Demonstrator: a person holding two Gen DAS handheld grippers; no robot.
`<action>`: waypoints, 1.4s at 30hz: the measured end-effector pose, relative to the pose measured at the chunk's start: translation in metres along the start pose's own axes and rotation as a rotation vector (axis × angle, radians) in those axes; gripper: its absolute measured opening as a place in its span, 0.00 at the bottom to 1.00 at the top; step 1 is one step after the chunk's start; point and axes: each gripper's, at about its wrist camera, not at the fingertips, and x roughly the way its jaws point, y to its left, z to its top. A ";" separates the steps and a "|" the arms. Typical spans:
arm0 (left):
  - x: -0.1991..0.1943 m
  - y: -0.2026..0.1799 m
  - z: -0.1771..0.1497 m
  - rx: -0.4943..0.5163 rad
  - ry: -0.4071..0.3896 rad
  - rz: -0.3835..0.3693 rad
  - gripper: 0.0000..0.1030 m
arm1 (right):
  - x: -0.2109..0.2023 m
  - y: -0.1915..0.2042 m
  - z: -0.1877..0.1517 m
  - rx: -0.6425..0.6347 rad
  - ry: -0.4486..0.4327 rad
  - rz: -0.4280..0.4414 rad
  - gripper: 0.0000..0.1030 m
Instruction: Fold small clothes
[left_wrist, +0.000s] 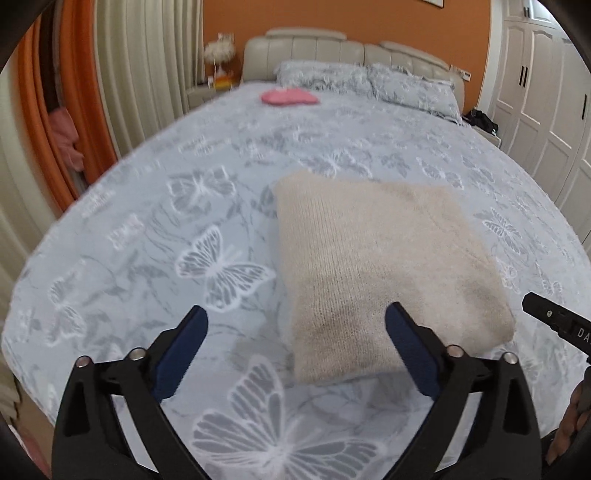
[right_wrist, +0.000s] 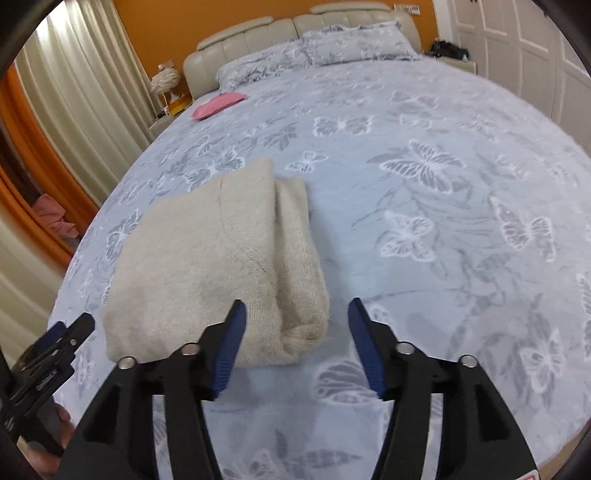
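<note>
The bed (left_wrist: 147, 229) fills nearly everything ahead of me, spread with a pale blue butterfly-print cover, its padded cream headboard (left_wrist: 325, 48) against an orange wall, with cream curtains (left_wrist: 147, 66) on the left side and white wardrobe doors (left_wrist: 539, 85) on the right. Two matching pillows (left_wrist: 369, 83) lie at the head, and a small pink cloth (left_wrist: 288, 98) rests near the head on the left side. My left gripper (left_wrist: 295, 343) has its fingers spread wide, holding nothing; my right gripper (right_wrist: 295, 332) is likewise wide apart and empty. The folded beige sweater (left_wrist: 376, 266) lies flat near the foot edge of the bed, between my two grippers, its near end just ahead of my fingers.
</note>
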 end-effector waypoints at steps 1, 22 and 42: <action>-0.003 -0.001 -0.001 0.006 -0.006 0.011 0.95 | -0.005 0.003 -0.003 -0.013 -0.008 0.001 0.63; -0.045 -0.004 -0.041 0.000 -0.002 0.062 0.95 | -0.041 0.015 -0.062 -0.008 -0.025 -0.073 0.83; -0.047 -0.007 -0.055 0.012 0.046 0.067 0.95 | -0.049 0.022 -0.078 -0.080 -0.031 -0.080 0.83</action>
